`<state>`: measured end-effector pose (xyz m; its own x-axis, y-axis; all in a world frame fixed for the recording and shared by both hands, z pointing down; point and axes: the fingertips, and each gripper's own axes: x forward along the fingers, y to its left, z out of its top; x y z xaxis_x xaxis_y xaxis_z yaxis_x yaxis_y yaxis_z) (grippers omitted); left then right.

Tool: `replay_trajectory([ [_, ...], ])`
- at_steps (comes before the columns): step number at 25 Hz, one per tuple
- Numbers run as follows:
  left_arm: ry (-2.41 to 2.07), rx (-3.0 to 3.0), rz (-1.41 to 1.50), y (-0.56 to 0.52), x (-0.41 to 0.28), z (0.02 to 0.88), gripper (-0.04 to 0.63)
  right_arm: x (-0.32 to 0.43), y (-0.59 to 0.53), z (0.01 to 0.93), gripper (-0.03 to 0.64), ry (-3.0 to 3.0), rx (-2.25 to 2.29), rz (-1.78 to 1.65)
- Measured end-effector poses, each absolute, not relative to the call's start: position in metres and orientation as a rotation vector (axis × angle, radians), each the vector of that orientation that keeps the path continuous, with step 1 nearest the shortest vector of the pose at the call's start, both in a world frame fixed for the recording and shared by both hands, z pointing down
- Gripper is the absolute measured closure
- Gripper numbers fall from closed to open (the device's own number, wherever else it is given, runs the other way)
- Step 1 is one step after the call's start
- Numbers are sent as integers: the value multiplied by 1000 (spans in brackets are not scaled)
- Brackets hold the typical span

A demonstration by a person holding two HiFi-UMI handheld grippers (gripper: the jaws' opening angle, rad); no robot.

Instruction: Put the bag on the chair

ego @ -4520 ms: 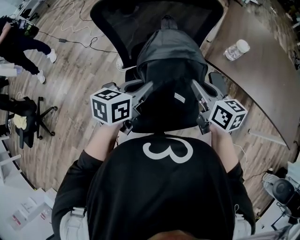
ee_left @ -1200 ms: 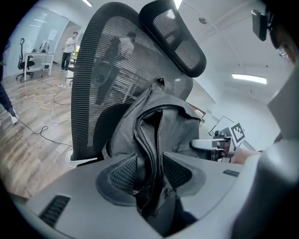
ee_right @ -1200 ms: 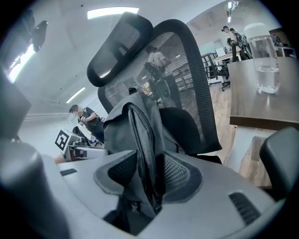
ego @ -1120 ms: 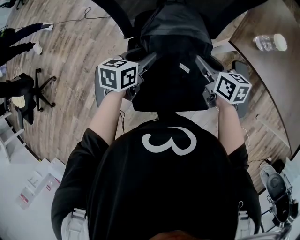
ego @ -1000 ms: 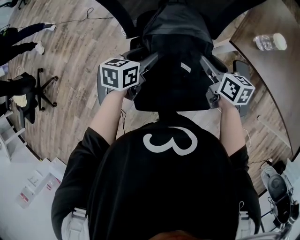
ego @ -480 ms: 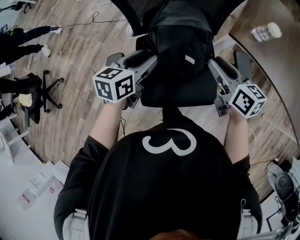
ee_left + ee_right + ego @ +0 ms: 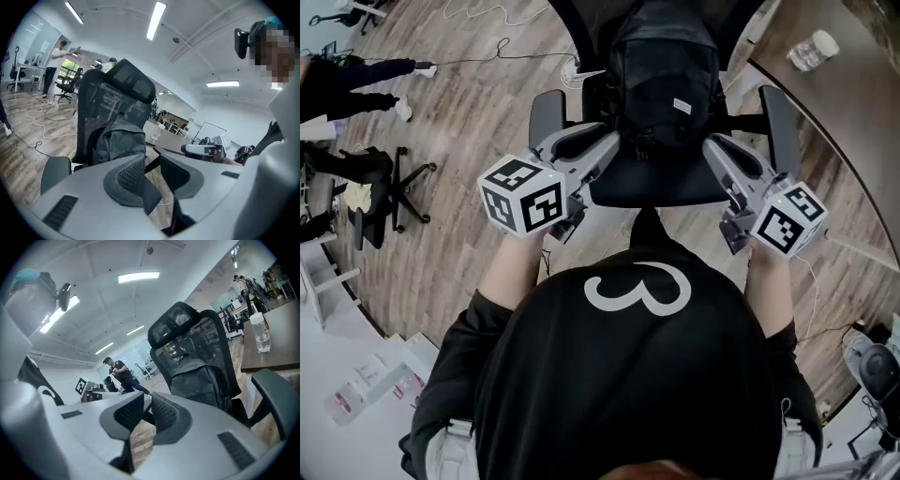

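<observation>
The black backpack (image 7: 664, 80) stands upright on the seat of the black mesh office chair (image 7: 652, 178), leaning against its backrest. My left gripper (image 7: 607, 150) hovers off the seat's left front corner, and my right gripper (image 7: 711, 148) off the right front corner. Neither touches the bag. In the left gripper view the backpack (image 7: 119, 140) sits beyond the left gripper (image 7: 152, 165). From the right gripper view, the backpack (image 7: 201, 380) shows past the right gripper (image 7: 146, 409). Both pairs of jaws have just been closing, with a narrow gap and nothing between them.
A curved brown table (image 7: 853, 103) with a clear water bottle (image 7: 811, 49) lies at the right. The chair's armrests (image 7: 546, 117) stick out on both sides. Another office chair (image 7: 384, 192), a person (image 7: 356, 75) and floor cables (image 7: 487, 47) are at the left.
Both grippers have drawn back from the bag's sides toward me and risen. Their jaws have narrowed. The backpack stays on the chair seat.
</observation>
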<state>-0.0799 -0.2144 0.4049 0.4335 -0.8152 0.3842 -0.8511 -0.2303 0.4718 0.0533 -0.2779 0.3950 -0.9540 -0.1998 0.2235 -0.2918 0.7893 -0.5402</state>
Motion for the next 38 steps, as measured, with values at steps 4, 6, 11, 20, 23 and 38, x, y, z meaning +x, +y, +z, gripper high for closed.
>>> replay_trajectory([
  [4,-1368,2106,77,-174,-57,384,491,63,-233,380,565,-2881,389,892],
  [6,-1362,2129,71,-154,-48,374,506,67,-209,374,568,-2900,378,898],
  [11,-1326,2182,60,-109,-26,360,538,79,-160,358,591,-2954,403,897],
  [20,-1238,2296,22,-49,3,338,565,94,-98,346,592,-2975,419,843],
  [23,-1228,2321,11,-39,8,335,568,96,-84,347,592,-2966,413,819],
  [38,-1236,2338,7,-18,13,340,572,103,-62,349,592,-2941,426,818],
])
